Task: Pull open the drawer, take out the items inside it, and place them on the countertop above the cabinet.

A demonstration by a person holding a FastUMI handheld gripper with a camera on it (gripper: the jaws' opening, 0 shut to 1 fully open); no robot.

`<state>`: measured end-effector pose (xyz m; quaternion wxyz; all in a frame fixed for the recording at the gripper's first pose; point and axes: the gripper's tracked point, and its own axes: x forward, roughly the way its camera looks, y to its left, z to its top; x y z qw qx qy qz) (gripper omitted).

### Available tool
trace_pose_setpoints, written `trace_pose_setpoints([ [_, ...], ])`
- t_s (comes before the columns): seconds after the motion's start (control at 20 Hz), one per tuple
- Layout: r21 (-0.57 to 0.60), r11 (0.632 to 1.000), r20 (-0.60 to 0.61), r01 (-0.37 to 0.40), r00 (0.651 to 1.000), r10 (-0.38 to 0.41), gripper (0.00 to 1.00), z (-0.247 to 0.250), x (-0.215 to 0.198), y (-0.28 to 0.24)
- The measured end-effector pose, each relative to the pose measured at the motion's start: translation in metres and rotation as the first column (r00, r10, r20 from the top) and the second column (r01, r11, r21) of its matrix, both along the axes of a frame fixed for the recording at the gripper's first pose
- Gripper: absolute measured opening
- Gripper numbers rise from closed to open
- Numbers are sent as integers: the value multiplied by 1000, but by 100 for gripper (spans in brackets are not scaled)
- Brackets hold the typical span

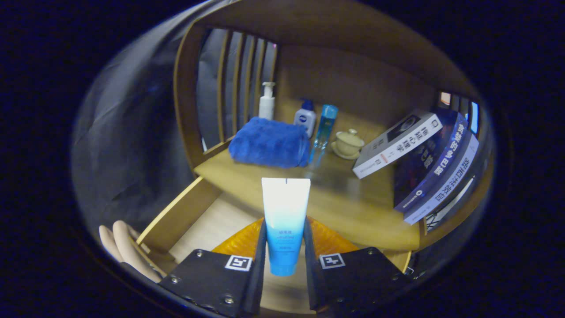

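Nothing here can be read with certainty. The tube (284, 221), clamped between the tongs (285, 236), carries a few lines of print too small to make out. Each tong block bears a square black-and-white marker (238, 263). At two o'clock from the tube, three leaning books (397, 143) show large Chinese characters on their covers and spines, too warped to read.

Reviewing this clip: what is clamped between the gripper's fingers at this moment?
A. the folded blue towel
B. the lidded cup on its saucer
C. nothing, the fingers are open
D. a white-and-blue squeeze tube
D. The gripper has both fingers pressed against the lower end of the white-and-blue tube, held upright over the open drawer, while the blue towel and the lidded cup sit beyond on the countertop.
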<state>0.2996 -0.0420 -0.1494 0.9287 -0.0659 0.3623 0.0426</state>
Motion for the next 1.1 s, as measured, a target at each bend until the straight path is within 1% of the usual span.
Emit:
trace_pose_setpoints([
  [0.15,4,998,5,62,998,-62,41,-3,18,-7],
  [0.4,-22,992,-26,121,992,-122,41,-25,37,-17],
  [0.55,-12,989,-30,144,989,-145,41,-30,46,-20],
  [0.95,-48,981,-66,187,979,-190,41,-57,62,-28],
  [1.1,-38,977,-48,212,976,-214,41,-59,70,-28],
])
